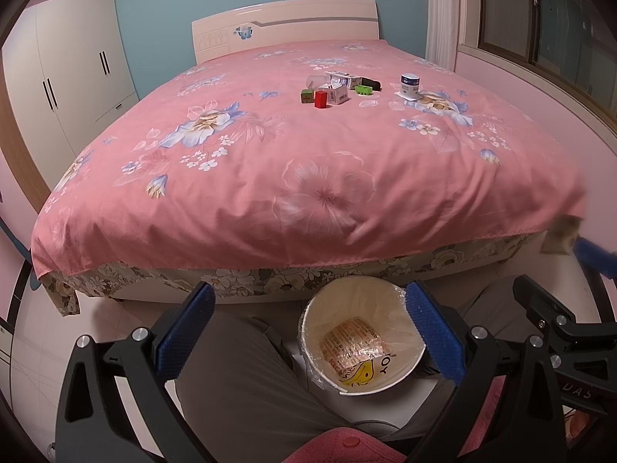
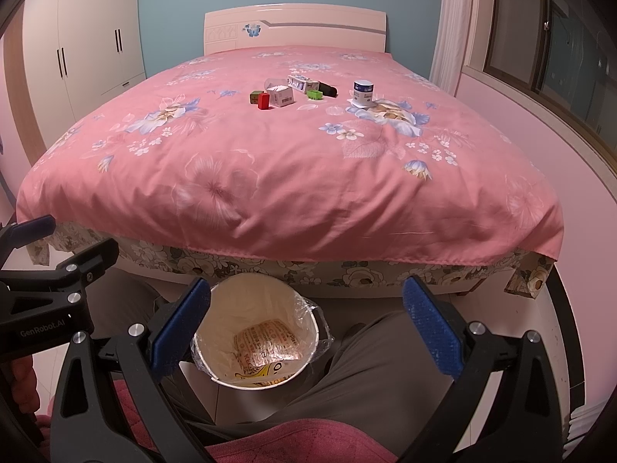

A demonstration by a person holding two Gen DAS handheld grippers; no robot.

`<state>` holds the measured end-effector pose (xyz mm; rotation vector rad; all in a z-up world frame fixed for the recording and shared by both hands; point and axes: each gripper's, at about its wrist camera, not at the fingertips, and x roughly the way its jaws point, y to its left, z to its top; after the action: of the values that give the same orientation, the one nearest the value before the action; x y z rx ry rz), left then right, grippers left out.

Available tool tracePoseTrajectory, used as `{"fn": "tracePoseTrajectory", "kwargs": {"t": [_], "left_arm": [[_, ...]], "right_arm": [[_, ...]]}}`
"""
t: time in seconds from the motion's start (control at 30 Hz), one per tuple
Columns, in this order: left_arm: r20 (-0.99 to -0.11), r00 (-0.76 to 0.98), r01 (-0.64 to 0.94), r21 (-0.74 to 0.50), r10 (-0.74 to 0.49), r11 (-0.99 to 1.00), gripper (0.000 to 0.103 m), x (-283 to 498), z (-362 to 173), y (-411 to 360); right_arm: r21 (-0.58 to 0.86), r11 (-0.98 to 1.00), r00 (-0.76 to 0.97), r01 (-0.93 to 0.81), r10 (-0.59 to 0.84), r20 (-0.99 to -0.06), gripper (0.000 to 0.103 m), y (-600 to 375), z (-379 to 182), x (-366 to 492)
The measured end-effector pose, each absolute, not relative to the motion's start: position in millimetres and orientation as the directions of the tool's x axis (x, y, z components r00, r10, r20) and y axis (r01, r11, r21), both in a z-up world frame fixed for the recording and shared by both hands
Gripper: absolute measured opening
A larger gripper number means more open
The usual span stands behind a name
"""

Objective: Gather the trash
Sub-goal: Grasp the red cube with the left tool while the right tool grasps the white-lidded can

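Observation:
A white bin with a clear liner stands on the floor between a person's knees, a crinkled orange wrapper inside it. Far up the pink bed lies a cluster: a red block, a green cube, a small white box, a longer carton, a green piece and a blue-white jar. My left gripper and right gripper both hang open over the bin, holding nothing.
The bed's pink floral cover fills the middle, its edge just beyond the bin. A white wardrobe stands at the left, a window at the right. Grey-trousered legs flank the bin.

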<state>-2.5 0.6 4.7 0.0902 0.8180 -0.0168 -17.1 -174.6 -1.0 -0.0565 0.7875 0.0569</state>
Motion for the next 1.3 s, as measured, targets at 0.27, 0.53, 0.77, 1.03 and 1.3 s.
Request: {"fn": "tracePoseTrajectory", "kwargs": {"t": [0.27,0.53,0.77,1.03,1.3], "left_arm": [[-0.721,0.692,0.049,0.08,0.024,0.996,0.101,-1,5,0],[-0.7,0.713,0.046,0.075,0.019,0.996,0.101,46,25,0],[-0.69,0.724,0.047,0.072,0.016,0.996,0.101,114,53,2],[-0.695,0.718,0.066,0.103,0.025,0.993,0.101,202,57,-8],[-0.723,0.691,0.103,0.102,0.002,0.989,0.101,276,42,-22]], "right_arm": [[-0.043,0.996,0.716,-0.073,0.023,-0.698,0.098,-176,4,-16],[-0.102,0.994,0.779,-0.041,-0.032,-0.626,0.098,-190,38,11],[-0.11,0.994,0.797,-0.01,-0.058,-0.601,0.098,-208,68,68],[-0.101,0.995,0.8,0.024,-0.08,-0.595,0.098,-232,81,146],[-0.091,0.994,0.787,0.067,-0.108,-0.607,0.098,-259,79,226]]}}
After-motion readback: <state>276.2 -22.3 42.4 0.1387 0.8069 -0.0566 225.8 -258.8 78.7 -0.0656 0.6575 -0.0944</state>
